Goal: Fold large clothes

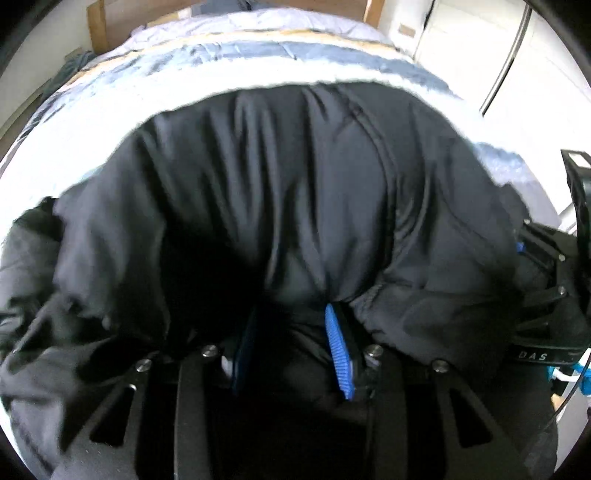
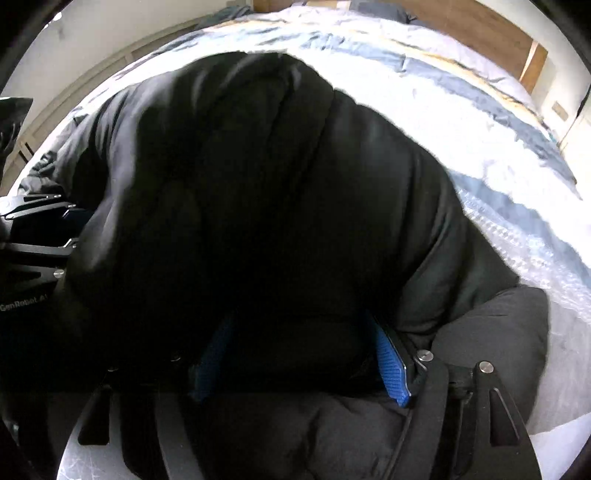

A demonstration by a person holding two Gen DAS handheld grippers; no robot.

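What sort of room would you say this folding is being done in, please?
Most likely a bedroom: the black jacket lies on a bed with a striped blue, white and tan duvet, a wooden headboard stands behind it, and white cupboard doors stand alongside.

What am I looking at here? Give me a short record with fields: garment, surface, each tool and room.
garment: puffy black padded jacket, bunched up, partly folded
surface: bed with pale blue and white striped quilt
left gripper: blue-padded jaws closed on a fold of jacket
right gripper: jaws set wide, jacket fabric bulging between them; grip unclear
room: wooden headboard beyond the bed
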